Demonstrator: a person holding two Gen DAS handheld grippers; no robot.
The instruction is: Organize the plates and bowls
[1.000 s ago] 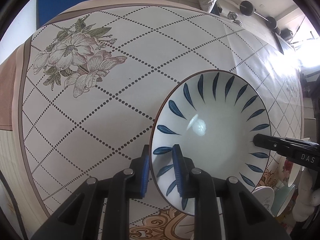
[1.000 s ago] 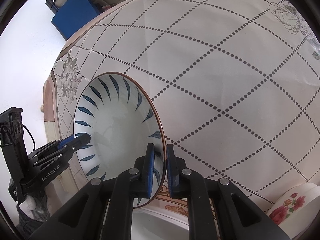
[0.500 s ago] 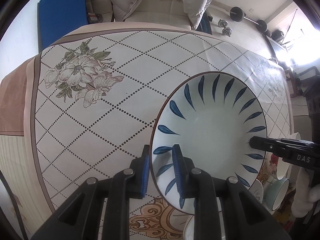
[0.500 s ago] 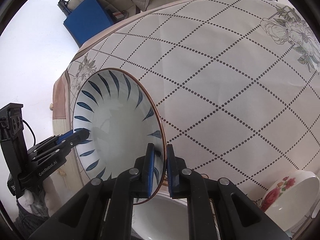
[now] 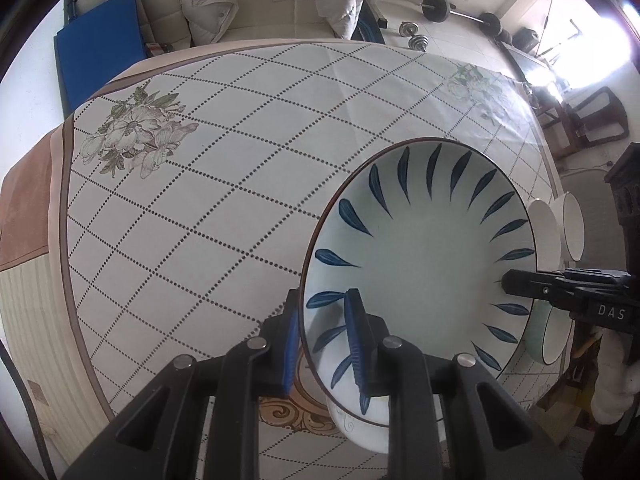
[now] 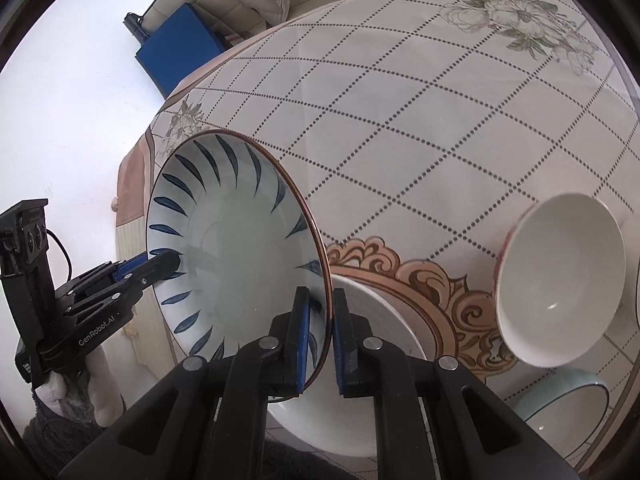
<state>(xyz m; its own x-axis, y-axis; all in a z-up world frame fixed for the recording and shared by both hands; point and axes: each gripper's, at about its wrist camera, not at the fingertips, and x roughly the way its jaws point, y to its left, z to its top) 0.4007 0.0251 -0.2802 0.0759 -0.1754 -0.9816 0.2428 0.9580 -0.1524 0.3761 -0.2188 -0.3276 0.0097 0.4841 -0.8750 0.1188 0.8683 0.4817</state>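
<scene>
Right wrist view has the wide white ceramic bowl with blue leaf strokes (image 6: pixel 236 252) aloft, both tongs pinching opposite rims, directly above the plain white plate (image 6: pixel 380 320) at 6 o'clock on the tabletop (image 6: pixel 400 128).

A home living room.
Cream sofa (image 5: pixel 260 4), barbell (image 5: pixel 460 10) on the floor, floral-clothed desk (image 5: pixel 192 184) with bowls (image 6: pixel 560 280).

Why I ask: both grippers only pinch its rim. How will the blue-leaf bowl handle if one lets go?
The blue-leaf bowl looks glazed, so probably slippery and breakable. Held only by the left gripper, it could swing down toward the white dish below.
</scene>
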